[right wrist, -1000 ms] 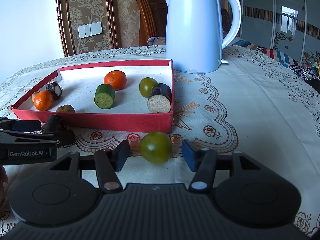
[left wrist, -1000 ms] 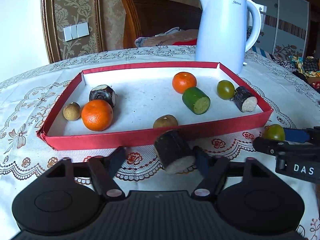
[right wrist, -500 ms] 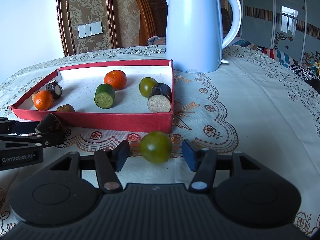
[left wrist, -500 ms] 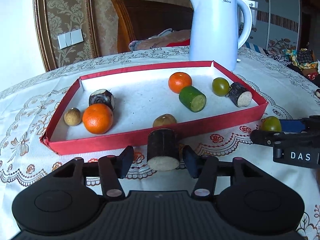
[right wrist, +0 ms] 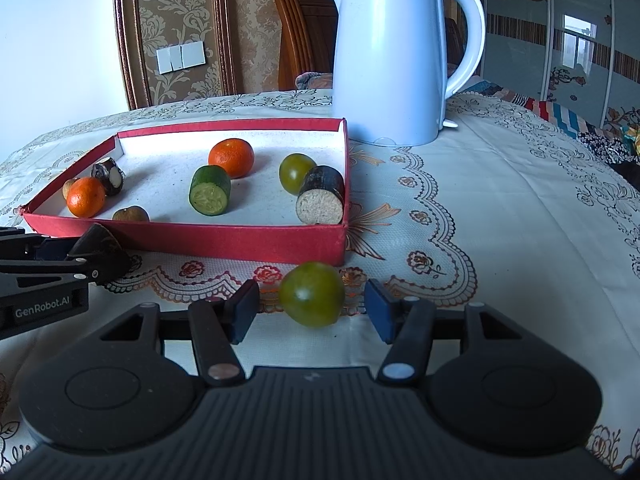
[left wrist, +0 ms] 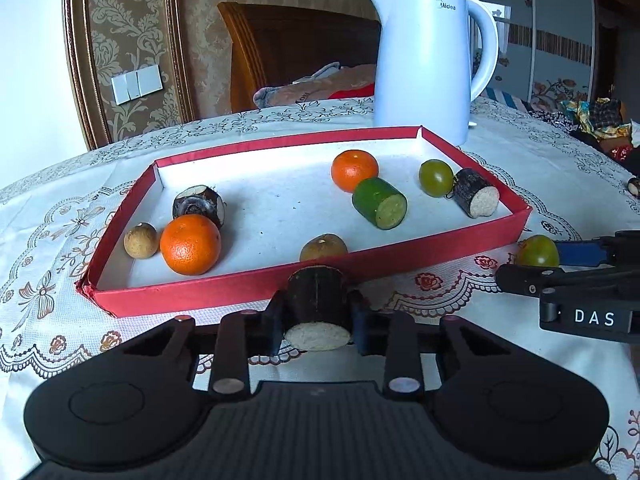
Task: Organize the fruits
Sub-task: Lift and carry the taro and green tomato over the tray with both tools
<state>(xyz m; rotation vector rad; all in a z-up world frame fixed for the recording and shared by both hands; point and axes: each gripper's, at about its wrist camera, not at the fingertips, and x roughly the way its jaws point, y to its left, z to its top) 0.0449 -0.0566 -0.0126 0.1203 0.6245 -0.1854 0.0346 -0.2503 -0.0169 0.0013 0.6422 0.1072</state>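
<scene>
My left gripper [left wrist: 316,316] is shut on a dark sugarcane piece [left wrist: 317,304] with a pale cut end, just in front of the red tray's near wall [left wrist: 360,266]. My right gripper [right wrist: 312,306] is open, its pads on either side of a green tomato [right wrist: 312,294] that lies on the tablecloth in front of the tray's corner [right wrist: 340,240]. The tray holds two oranges, a cucumber piece [left wrist: 380,203], a green tomato, two dark sugarcane pieces and two small brown fruits.
A white electric kettle [right wrist: 392,56] stands behind the tray's right corner. The table has a lace cloth [right wrist: 500,220]. A wooden chair [left wrist: 296,52] stands behind the table. Another small dark piece [left wrist: 633,187] lies at the far right edge.
My left gripper closed on the dark sugarcane piece, which turned upright between the fingers. The right gripper and the green tomato have stayed in place.
</scene>
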